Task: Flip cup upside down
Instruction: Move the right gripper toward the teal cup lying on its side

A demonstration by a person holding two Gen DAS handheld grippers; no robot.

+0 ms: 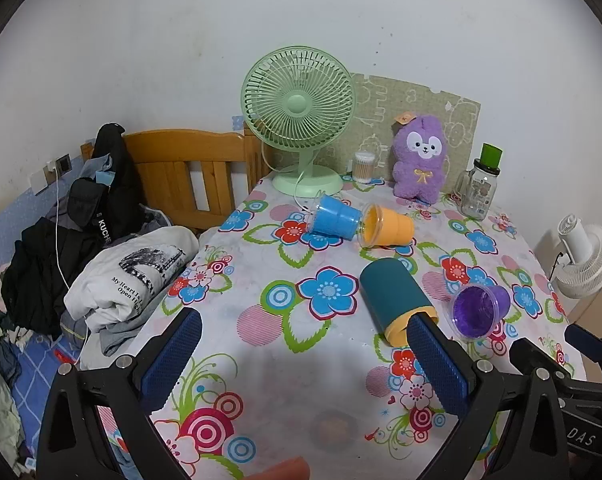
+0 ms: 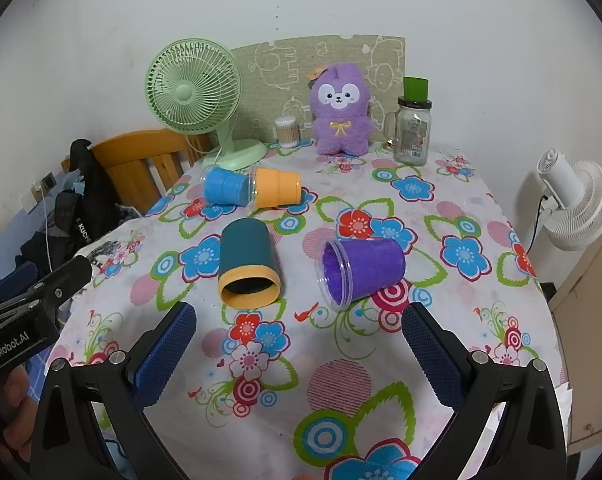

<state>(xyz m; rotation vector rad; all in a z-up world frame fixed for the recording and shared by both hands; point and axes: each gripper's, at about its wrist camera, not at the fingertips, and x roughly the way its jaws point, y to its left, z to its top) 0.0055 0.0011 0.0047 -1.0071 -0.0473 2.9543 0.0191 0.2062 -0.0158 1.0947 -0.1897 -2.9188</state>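
Several cups lie on their sides on the flowered tablecloth (image 2: 301,392). A teal cup with a yellow rim (image 2: 248,268) lies mouth toward me, also in the left wrist view (image 1: 395,300). A purple cup (image 2: 361,270) lies to its right, mouth to the left, also in the left wrist view (image 1: 479,308). A blue cup (image 2: 225,186) and an orange cup (image 2: 279,188) lie touching farther back. My right gripper (image 2: 299,320) is open and empty, just short of the teal and purple cups. My left gripper (image 1: 303,328) is open and empty, left of the teal cup.
A green fan (image 2: 195,88), cotton-swab jar (image 2: 287,132), purple plush (image 2: 341,112) and glass jar with green lid (image 2: 413,128) stand along the back. A wooden bed frame (image 1: 189,172) and clothes pile (image 1: 101,248) lie left. A white fan (image 2: 577,204) stands right of the table.
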